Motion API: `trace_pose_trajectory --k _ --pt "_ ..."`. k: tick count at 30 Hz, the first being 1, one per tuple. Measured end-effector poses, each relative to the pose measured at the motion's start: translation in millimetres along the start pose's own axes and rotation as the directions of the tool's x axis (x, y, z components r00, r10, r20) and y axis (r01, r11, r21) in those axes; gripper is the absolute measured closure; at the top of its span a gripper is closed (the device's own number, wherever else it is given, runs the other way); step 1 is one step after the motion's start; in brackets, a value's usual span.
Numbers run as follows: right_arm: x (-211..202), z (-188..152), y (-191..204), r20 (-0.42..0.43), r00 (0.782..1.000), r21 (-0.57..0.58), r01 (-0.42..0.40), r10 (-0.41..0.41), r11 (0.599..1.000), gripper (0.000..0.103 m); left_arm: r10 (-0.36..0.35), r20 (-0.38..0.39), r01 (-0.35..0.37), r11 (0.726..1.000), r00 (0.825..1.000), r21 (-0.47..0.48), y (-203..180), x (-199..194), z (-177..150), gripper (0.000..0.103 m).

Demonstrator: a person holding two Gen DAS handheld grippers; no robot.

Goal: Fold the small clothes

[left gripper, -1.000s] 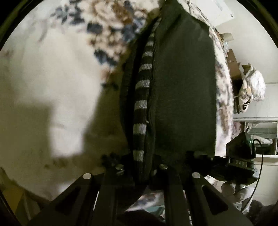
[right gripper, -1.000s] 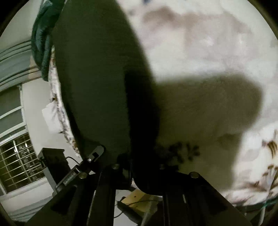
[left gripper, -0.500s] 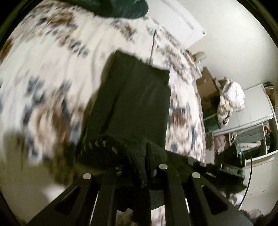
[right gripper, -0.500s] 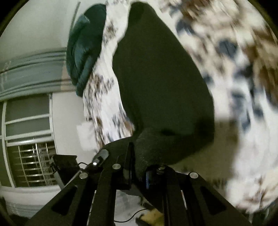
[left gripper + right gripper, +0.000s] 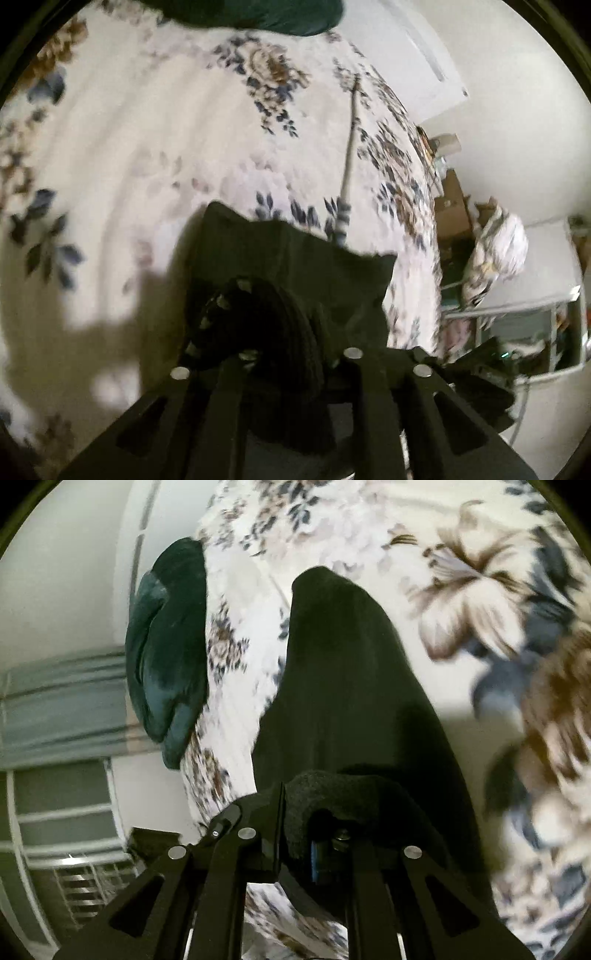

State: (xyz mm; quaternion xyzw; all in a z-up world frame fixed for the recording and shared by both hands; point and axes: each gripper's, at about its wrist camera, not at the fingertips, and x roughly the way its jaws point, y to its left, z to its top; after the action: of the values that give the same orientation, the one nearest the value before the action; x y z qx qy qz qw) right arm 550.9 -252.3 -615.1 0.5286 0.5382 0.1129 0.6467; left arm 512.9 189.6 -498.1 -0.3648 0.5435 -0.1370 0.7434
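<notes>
Dark knit garment point(image 5: 295, 280) – near hem folded far over floral bedspread point(image 5: 147, 155); left gripper point(image 5: 299, 363) and right gripper point(image 5: 317, 834), jaws opening around fabric – to be released level, edges aligned.

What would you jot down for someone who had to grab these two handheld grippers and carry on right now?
Left gripper: jaws opening, the striped-trimmed edge of the dark knitted garment bunched between them.
Right gripper: jaws opening too, a rolled fuzzy edge of the same garment between them.
Where things are: the garment lies on the white floral bedspread; a dark teal bundle of cloth sits at the bed's far edge.
Done: the near edge is brought over the garment.
Left: let go, flatten the fold, likely fold again. The teal bundle looks unfolded.
</notes>
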Motion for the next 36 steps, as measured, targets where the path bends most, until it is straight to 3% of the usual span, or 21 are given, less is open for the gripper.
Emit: trace_pose_trajectory --k 3,5,8,11,13,16,18,19,20,21,22,23,24,25,27,29,36 --pt "18.0 26.8 -0.4 0.003 0.999 0.086 -0.041 0.041 0.995 0.084 -0.071 0.039 0.074 0.995 0.997 -0.066 8.4 -0.3 20.4 0.053" --pt "22.0 36.2 -3.9 0.027 0.996 0.117 -0.087 0.084 0.989 0.063 -0.102 0.071 0.109 0.989 0.992 -0.099 12.2 -2.5 34.7 0.051" --pt "16.5 53.7 -0.4 0.09 0.988 0.123 -0.133 0.122 0.983 0.052 -0.094 0.087 0.101 0.992 0.992 -0.077 11.3 -6.8 49.5 0.05" --pt "5.0 64.1 12.3 0.118 0.992 0.05 -0.044 0.038 0.998 0.041 0.004 0.082 -0.009 0.998 0.997 0.064 -1.2 -10.5 49.4 0.045" --pt "-1.9 64.5 22.6 0.129 0.989 -0.046 0.083 -0.077 0.995 0.041 0.083 0.052 -0.091 0.98 0.995 0.175 -9.7 -1.1 42.5 0.045" --pt "2.6 59.9 32.1 0.139 0.958 -0.195 0.275 -0.251 0.942 0.041 0.181 0.003 -0.174 0.942 0.983 0.288 -16.9 24.6 34.5 0.045" --pt "11.6 58.1 33.1 0.133 0.941 -0.248 0.337 -0.312 0.908 0.041 0.233 0.0 -0.218 0.908 0.972 0.359 -23.0 40.8 29.2 0.052" --pt "16.4 58.1 33.3 0.132 0.936 -0.264 0.35 -0.326 0.899 0.041 0.24 0.008 -0.225 0.896 0.971 0.382 -25.2 44.6 27.7 0.08" --pt "22.9 57.0 33.5 0.128 0.933 -0.289 0.36 -0.337 0.887 0.041 0.25 0.01 -0.234 0.888 0.968 0.397 -26.5 47.9 27.2 0.096" --pt "29.9 55.9 33.5 0.119 0.934 -0.31 0.358 -0.338 0.881 0.041 0.265 0.013 -0.248 0.882 0.964 0.401 -26.5 48.8 27.1 0.096" --pt "34.8 55.3 33.9 0.118 0.932 -0.325 0.362 -0.342 0.874 0.049 0.261 0.022 -0.248 0.883 0.965 0.399 -26.0 46.6 27.5 0.096" --pt "39.3 53.5 35.9 0.123 0.93 -0.347 0.368 -0.347 0.862 0.075 0.254 0.035 -0.247 0.885 0.966 0.394 -24.7 41.5 28.0 0.096" --pt "45.1 51.6 38.9 0.122 0.923 -0.372 0.384 -0.366 0.845 0.089 0.254 0.045 -0.251 0.886 0.966 0.389 -24.1 37.8 29.2 0.096" --pt "45.6 48.8 41.1 0.133 0.917 -0.388 0.398 -0.377 0.832 0.096 0.253 0.054 -0.254 0.887 0.966 0.385 -22.8 32.7 29.7 0.096" --pt "40.5 44.9 48.0 0.191 0.904 -0.401 0.429 -0.383 0.81 0.096 0.26 0.06 -0.263 0.884 0.964 0.388 -21.5 29.5 34.3 0.096" --pt "30.2 43.9 52.1 0.226 0.9 -0.382 0.434 -0.373 0.816 0.097 0.273 0.06 -0.274 0.88 0.96 0.387 -20.4 30.8 38.4 0.096" --pt "35.3 52.4 45.9 0.237 0.867 -0.332 0.496 -0.438 0.803 0.097 0.319 0.059 -0.314 0.856 0.946 0.41 -25.2 43.1 39.1 0.096"
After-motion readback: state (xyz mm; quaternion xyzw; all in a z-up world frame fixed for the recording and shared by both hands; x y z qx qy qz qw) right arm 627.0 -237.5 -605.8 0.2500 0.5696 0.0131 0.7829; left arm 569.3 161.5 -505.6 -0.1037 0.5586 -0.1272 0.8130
